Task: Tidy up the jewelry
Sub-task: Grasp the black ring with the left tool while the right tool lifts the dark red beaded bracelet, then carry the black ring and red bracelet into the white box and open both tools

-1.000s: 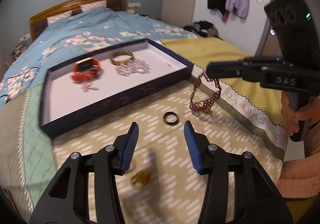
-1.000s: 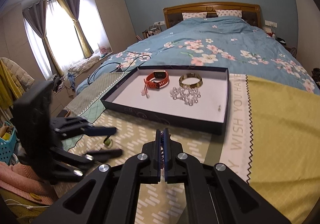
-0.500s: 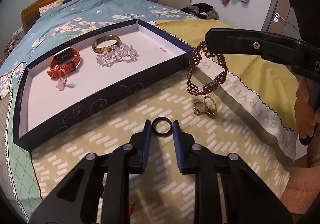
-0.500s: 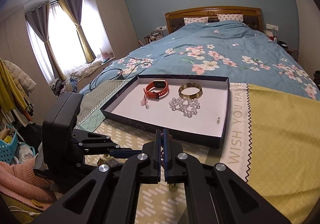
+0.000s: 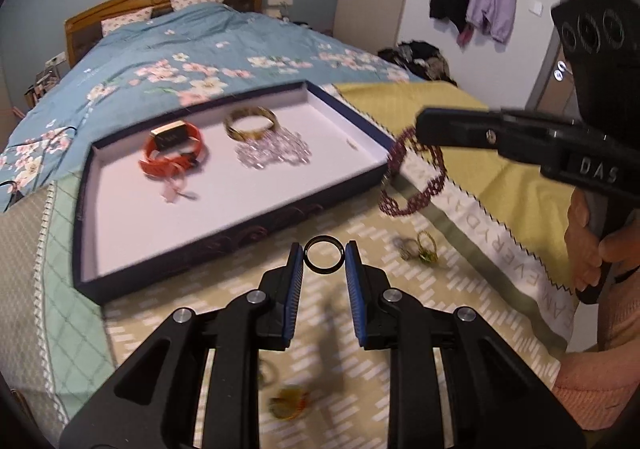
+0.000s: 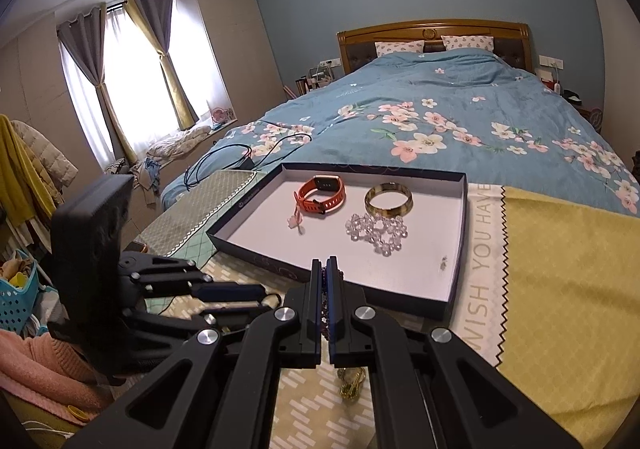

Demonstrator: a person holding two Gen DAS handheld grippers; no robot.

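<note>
My left gripper [image 5: 323, 257] is shut on a black ring [image 5: 324, 257], held upright between its blue pads above the patterned cloth. My right gripper [image 6: 326, 269] is shut on a dark red beaded bracelet [image 5: 416, 177], which hangs from its tip [image 5: 424, 127] beside the tray's near right corner. The navy tray [image 5: 224, 233] with a white floor holds an orange watch [image 5: 172, 153], a gold bangle [image 5: 250, 123] and a clear crystal bracelet [image 5: 274, 151]. The same tray [image 6: 458, 249] shows in the right wrist view.
Two small rings [image 5: 418, 249] lie on the cloth right of my left gripper. A yellow-orange ring [image 5: 288, 403] lies below it. A tiny earring [image 6: 443, 261] lies in the tray. A yellow cloth [image 6: 568, 289] covers the right; the flowered bed [image 6: 440, 121] lies behind.
My left gripper closed on the black ring and lifted it off the cloth. My right gripper carried the hanging red bracelet a little up and toward the tray.
</note>
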